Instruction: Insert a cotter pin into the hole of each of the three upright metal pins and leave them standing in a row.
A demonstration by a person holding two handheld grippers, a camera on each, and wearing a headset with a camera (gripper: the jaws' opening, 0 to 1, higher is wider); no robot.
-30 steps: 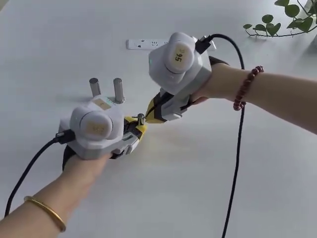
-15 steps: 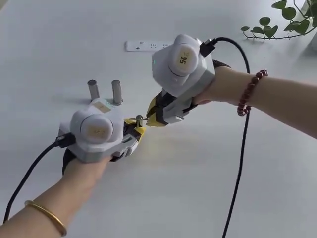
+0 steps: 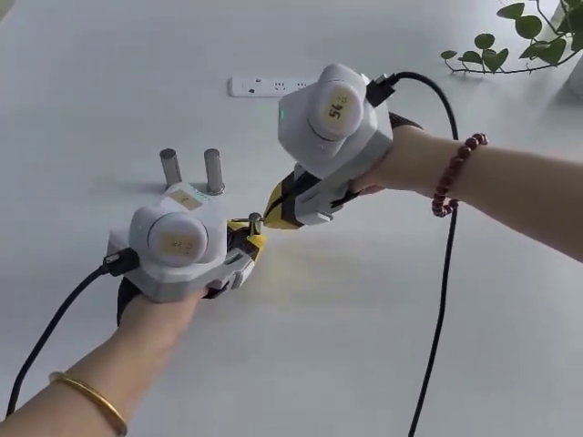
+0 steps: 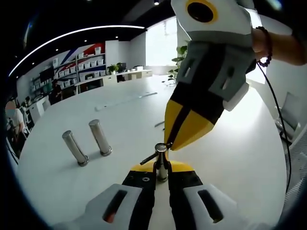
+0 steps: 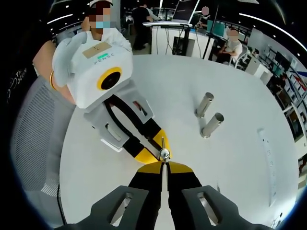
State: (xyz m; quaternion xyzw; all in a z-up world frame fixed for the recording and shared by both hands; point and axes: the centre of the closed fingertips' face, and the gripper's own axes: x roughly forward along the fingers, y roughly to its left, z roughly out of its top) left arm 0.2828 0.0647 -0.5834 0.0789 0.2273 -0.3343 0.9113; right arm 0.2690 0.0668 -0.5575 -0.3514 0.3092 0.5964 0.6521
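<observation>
Head view: three metal pins in all; one, the held metal pin, stands upright between the closed jaws of the left hand-held gripper, low over the white counter; the other two, a first standing pin and a second standing pin, are upright side by side on the counter just beyond that gripper; the right hand-held gripper slants down from the upper right, its yellow tips at the held pin's head; one power strip lies further back, one leafy plant at the far corner; the cotter pin is too small to make out here.

Left gripper view: this gripper's own jaws clamp the held metal pin by its shaft; one cotter pin, a thin dark rod, sticks sideways out of the pin's head, opposite the right hand-held gripper, whose tips touch the head; both standing pins are off to the left, close together but not touching.

Right gripper view: this gripper's own jaws are drawn almost together, pinched on the cotter pin's near end; its far end shows as a fine line beyond the pin's round head; the left hand-held gripper comes in from the upper left; the two standing pins lie to the right.
</observation>
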